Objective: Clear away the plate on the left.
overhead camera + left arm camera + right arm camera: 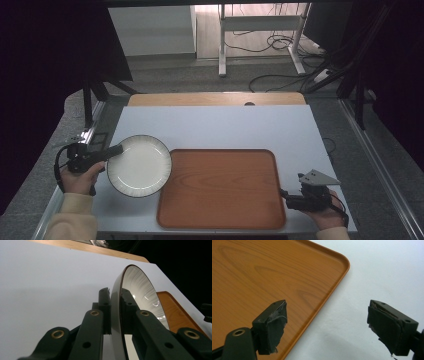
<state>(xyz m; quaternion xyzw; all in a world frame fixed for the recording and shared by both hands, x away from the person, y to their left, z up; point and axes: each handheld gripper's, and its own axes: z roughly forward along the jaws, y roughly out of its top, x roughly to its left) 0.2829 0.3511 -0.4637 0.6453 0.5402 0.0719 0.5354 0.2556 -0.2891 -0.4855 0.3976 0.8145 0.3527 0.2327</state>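
Note:
A white plate with a dark rim (139, 165) is held off the table at the left, its right edge overlapping the left rim of a wooden tray (220, 187). My left gripper (115, 150) is shut on the plate's left rim. In the left gripper view the two jaws pinch the plate (142, 293) edge-on, with the tray (175, 312) beyond. My right gripper (286, 193) stands open by the tray's right edge. In the right gripper view its jaws (327, 325) spread wide over the tray's rim (324, 302), holding nothing.
A white mat (215, 125) covers the table, with a wooden strip (215, 98) along its far edge. Beyond it are a floor with cables (280, 42) and a white desk frame (222, 45). Dark panels stand at both sides.

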